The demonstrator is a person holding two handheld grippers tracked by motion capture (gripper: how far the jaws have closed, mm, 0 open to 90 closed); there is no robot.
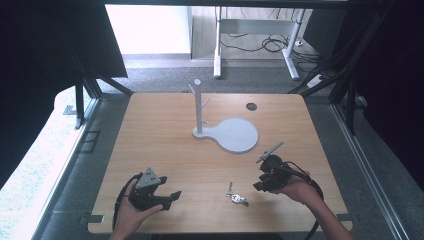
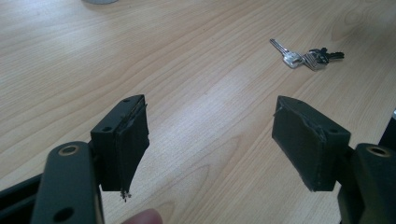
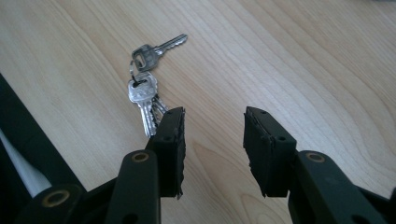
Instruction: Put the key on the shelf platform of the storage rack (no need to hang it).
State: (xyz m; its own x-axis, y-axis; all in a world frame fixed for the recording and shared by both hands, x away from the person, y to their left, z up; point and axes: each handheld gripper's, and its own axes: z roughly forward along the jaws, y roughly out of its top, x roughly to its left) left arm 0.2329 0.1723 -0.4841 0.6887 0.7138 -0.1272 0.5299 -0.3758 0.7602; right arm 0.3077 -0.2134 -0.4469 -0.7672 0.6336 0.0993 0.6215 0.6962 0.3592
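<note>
- Pale wood-grain table top (image 1: 165, 145), matt and bare near the person's edge; everything in play sits on this near strip.
- Left gripper (image 2: 210, 140): black jaws stand wide apart, nothing between them, bare wood in the gap. It hangs low over the near-left of the table, held in the left hand (image 1: 131, 212). A fingertip shows just below its left jaw in the left gripper view.
- Right gripper (image 3: 214, 140): jaws part-way open, narrower than the left pair, nothing between the pads. Only table in the gap.
- Small bunch of silver keys on a ring (image 3: 145, 88): lies flat on the wood, just ahead of the right gripper's left jaw and off to that side; the lowest key tips run up to that jaw's end, contact not clear. From the left gripper, the bunch is well ahead, beyond its right jaw.
- Step in hand, as judged: approach for a pick of the keys by the right gripper; no grip yet.
- Next move likely calls for shifting the jaws sideways so the bunch sits in the gap, dropping to the wood, then closing. Flat thin metal: a low pinch is needed, slipping is the risk.
- Farther off: white stand with an upright pegged post on a round flat base (image 1: 227, 132), mid-table, well beyond both jaws.
- Beyond: grey carpet, white desk legs, loose cables.
</note>
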